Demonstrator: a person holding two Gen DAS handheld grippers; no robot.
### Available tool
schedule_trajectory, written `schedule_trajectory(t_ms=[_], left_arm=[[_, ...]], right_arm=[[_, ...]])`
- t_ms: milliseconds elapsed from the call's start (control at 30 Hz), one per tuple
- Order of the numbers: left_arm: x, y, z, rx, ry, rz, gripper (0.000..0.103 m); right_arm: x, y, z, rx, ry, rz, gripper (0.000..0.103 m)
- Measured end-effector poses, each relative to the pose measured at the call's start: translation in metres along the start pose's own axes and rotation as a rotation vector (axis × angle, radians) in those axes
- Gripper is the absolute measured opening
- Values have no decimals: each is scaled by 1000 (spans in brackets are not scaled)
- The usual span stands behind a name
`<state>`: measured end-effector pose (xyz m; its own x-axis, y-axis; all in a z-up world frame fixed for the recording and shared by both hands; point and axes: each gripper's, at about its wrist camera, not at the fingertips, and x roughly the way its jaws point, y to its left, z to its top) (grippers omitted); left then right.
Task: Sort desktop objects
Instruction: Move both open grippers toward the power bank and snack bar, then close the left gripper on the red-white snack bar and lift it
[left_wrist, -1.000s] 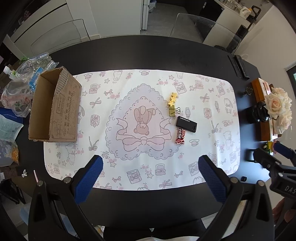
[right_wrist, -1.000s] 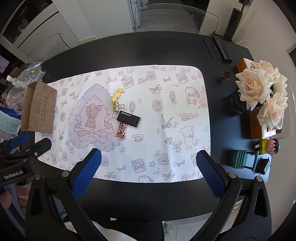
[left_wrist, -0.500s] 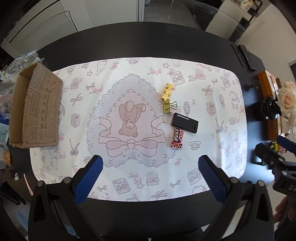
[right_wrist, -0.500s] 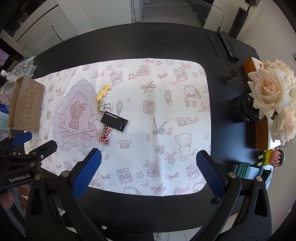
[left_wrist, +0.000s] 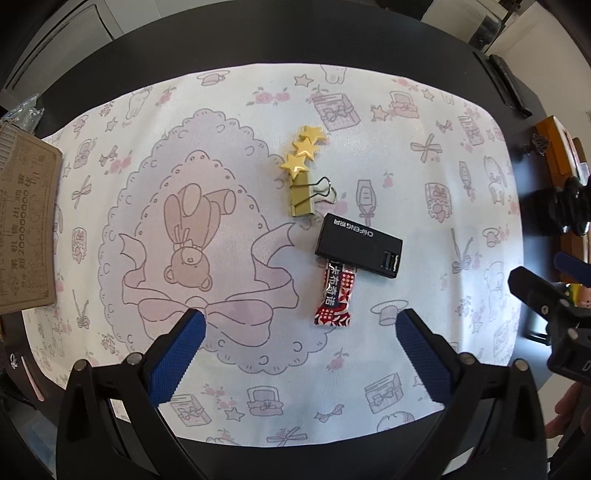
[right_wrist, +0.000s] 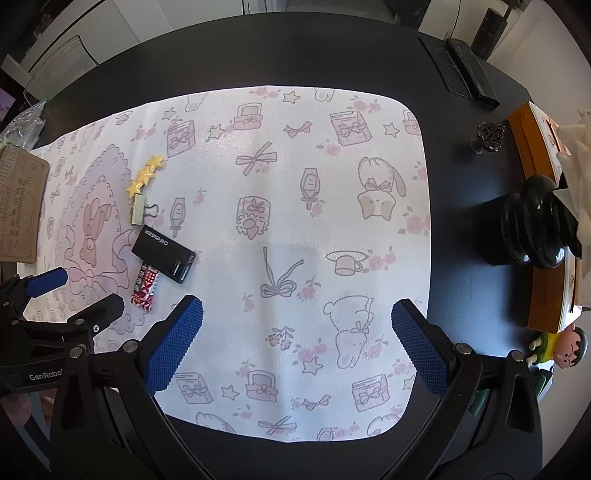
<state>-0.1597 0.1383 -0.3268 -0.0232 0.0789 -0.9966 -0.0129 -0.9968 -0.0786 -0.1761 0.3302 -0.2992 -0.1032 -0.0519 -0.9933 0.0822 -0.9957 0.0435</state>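
A yellow binder clip with three stars (left_wrist: 303, 181) (right_wrist: 142, 192), a black rectangular device (left_wrist: 358, 249) (right_wrist: 163, 253) and a red candy wrapper (left_wrist: 335, 293) (right_wrist: 146, 286) lie together on the patterned mat (left_wrist: 236, 110) (right_wrist: 295, 221). The device overlaps the wrapper's top end. My left gripper (left_wrist: 295, 332) hovers open just in front of the wrapper. My right gripper (right_wrist: 295, 325) is open over the mat's right half, nothing between its fingers. A cardboard box (left_wrist: 26, 229) (right_wrist: 18, 210) stands at the mat's left edge.
A black vase (right_wrist: 532, 229) with pale roses, an orange box (right_wrist: 543, 236), a small figurine (right_wrist: 561, 347) and a metal ornament (right_wrist: 487, 136) stand on the black table (right_wrist: 295, 55) right of the mat. Remotes (right_wrist: 461, 70) lie at the back right. Plastic bags (left_wrist: 22, 110) sit behind the box.
Both grippers have moved forward and lower toward the mat, so the clip, device and wrapper appear much larger. The left gripper has closed in on the wrapper. Both stay open.
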Motion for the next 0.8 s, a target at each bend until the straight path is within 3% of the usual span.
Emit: schedule_trajectory(t_ms=[333, 800], left_arm=[[41, -10, 1, 12, 30, 34, 103], [49, -22, -6, 32, 14, 78, 102]], right_arm=[[35, -18, -4, 11, 24, 0, 103], [45, -29, -12, 49, 33, -6, 103]])
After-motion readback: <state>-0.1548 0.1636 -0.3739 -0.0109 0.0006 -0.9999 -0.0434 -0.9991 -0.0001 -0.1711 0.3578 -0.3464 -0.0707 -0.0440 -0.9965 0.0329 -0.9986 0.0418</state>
